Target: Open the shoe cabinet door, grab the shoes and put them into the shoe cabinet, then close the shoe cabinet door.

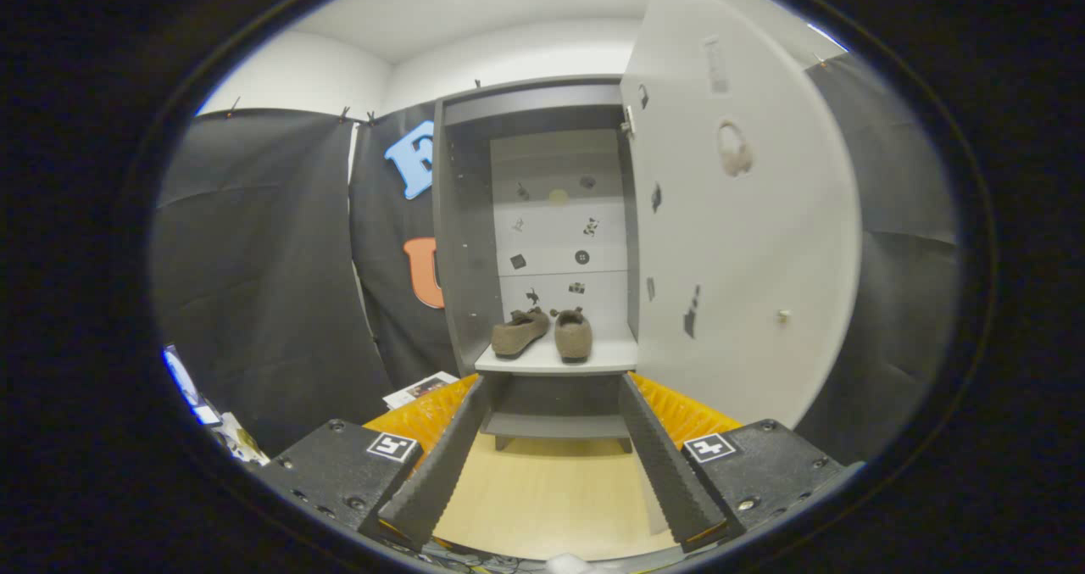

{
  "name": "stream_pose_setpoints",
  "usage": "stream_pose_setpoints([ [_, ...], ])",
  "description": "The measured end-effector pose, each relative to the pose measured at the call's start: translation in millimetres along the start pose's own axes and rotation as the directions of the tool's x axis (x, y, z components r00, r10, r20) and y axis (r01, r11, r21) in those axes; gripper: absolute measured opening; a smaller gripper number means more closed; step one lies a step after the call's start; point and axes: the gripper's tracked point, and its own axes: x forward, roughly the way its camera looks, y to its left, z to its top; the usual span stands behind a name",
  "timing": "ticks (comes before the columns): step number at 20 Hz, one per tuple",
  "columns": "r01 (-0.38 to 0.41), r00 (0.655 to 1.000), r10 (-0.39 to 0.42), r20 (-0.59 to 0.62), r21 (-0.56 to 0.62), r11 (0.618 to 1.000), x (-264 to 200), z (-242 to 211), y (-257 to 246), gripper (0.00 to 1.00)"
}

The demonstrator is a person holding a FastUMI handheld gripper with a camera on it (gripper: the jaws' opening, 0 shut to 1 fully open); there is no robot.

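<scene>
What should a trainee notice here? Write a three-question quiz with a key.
1. True or false: the shoe cabinet door stands open.
2. Where are the brown shoes? A) on the wooden floor B) on a cabinet shelf C) between the fingers
3. Fill in: the gripper is ____ and holds nothing.

Key: 1 true; 2 B, side by side on the shelf, beyond the fingers; 3 open.

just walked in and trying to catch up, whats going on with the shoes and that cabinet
A person is working a hand-held gripper at a shoe cabinet. Its jaws stand open with nothing between them, pointed at the cabinet from a little way back. The cabinet door is swung open to the right. Both brown shoes sit side by side on the cabinet shelf, beyond the jaws. What looks left is shutting the door.
</scene>
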Motion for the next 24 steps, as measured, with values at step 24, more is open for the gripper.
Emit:
stream_pose_setpoints([
  [24, -0.006, 1.0, 0.006, -0.001, -0.023, 1.0, -10, 24, -223, 0.99],
])
